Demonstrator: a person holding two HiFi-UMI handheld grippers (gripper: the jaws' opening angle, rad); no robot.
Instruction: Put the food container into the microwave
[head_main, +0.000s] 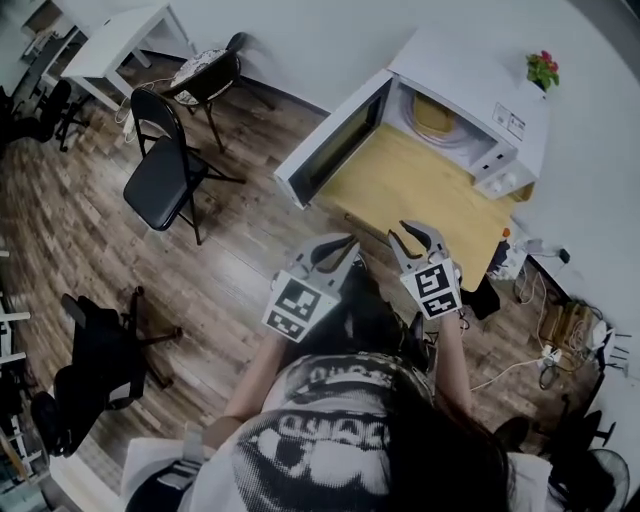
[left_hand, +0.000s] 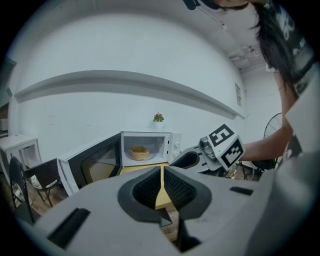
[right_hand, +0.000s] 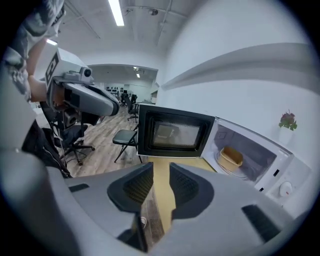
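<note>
A tan food container (head_main: 437, 115) sits inside the white microwave (head_main: 470, 85) on its turntable. The microwave door (head_main: 330, 140) stands wide open to the left. The same container (left_hand: 139, 152) shows in the left gripper view and, to the right, as the container (right_hand: 231, 157) in the right gripper view. Both grippers hover at the near edge of the wooden table (head_main: 420, 190), well back from the microwave. My left gripper (head_main: 335, 248) (left_hand: 161, 172) is shut with only a thin slit between its pads, holding nothing. My right gripper (head_main: 420, 238) (right_hand: 161, 172) is open and empty.
A small potted plant (head_main: 543, 68) stands on top of the microwave. Black folding chairs (head_main: 165, 175) and a white table (head_main: 125, 40) stand on the wood floor to the left. An office chair (head_main: 95, 370) is near left. Cables and a power strip (head_main: 550, 350) lie at right.
</note>
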